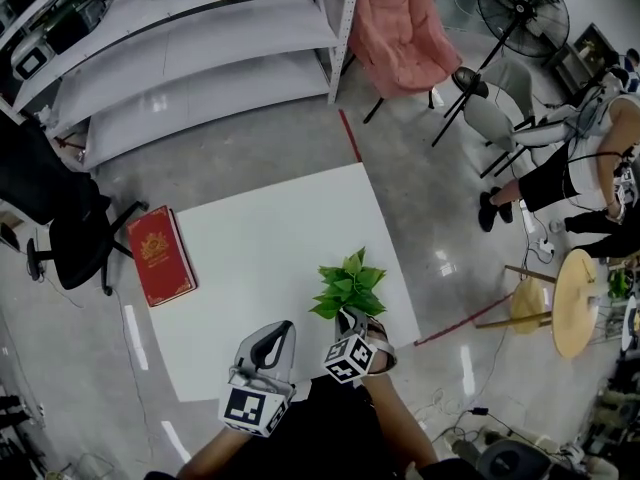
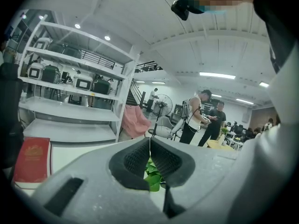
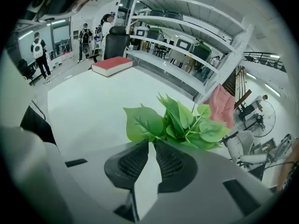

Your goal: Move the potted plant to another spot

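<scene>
Head view: the potted plant (image 1: pixel 348 283) stands on the white bench (image 1: pixel 260 258), near its right edge and toward the person. The right hand-held gripper (image 1: pixel 346 316) reaches in at the plant's foot from the near side and touches it. The leaves (image 1: pixel 350 273) and that gripper together cover the pot, so it cannot be made out here. The left hand-held gripper (image 1: pixel 287 325) hangs just to the left over the bench's near part, apart from the plant. A red book (image 1: pixel 160 255) lies well apart at the bench's left edge.

Left gripper view: the jaws press together at their tips with nothing between them. A few leaves (image 2: pixel 152 178) show through the gap lower down between the pads. The gripper's own body blocks the rest of the plant.

Right gripper view: the jaws are drawn almost together, clamped on a thin white edge at the plant's foot, apparently the pot's wall. The leaves (image 3: pixel 177 120) rise just beyond the tips. The rest of the pot is hidden beneath the gripper's body.
</scene>
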`<control>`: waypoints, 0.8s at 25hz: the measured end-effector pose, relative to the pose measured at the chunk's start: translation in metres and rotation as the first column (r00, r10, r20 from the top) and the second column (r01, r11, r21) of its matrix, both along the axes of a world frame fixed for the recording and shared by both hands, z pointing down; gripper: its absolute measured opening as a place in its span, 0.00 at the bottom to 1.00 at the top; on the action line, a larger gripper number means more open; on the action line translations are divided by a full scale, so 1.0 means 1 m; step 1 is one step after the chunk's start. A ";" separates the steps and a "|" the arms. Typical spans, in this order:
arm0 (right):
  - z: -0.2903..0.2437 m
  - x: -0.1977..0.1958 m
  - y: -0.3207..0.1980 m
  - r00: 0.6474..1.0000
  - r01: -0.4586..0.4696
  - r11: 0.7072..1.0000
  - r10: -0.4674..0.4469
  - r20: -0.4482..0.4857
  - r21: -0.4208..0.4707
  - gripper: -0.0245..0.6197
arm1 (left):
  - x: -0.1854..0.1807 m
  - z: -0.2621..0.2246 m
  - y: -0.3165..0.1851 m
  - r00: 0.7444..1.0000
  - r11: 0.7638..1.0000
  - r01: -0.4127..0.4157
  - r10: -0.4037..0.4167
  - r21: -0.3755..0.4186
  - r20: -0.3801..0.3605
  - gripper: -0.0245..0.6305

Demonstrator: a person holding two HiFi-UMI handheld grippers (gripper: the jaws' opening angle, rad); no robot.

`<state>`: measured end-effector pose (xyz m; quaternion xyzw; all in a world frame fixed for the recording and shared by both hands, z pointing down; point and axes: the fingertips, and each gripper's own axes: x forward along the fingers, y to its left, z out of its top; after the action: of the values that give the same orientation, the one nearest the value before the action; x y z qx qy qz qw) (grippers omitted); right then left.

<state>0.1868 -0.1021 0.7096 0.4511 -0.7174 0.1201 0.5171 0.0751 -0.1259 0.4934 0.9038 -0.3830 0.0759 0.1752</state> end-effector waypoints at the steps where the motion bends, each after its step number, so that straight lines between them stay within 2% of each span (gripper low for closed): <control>1: 0.001 0.000 -0.001 1.000 0.006 1.000 -0.006 -0.010 -0.004 0.06 | 0.000 0.001 -0.002 1.000 1.000 0.001 -0.001 -0.001 0.000 0.07; 11: 0.019 0.010 -0.004 0.990 0.074 0.996 -0.080 -0.120 -0.057 0.07 | 0.005 0.008 -0.011 1.000 1.000 0.017 -0.017 -0.020 0.009 0.07; 20: 0.030 0.015 -0.004 0.976 0.122 0.988 -0.137 -0.167 -0.099 0.12 | 0.014 0.010 -0.015 0.999 0.999 0.043 -0.043 -0.026 0.004 0.07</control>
<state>0.2016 -0.1063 0.7400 0.3888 -0.6916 0.0783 0.6037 0.0887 -0.1413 0.5033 0.8929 -0.4014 0.0790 0.1879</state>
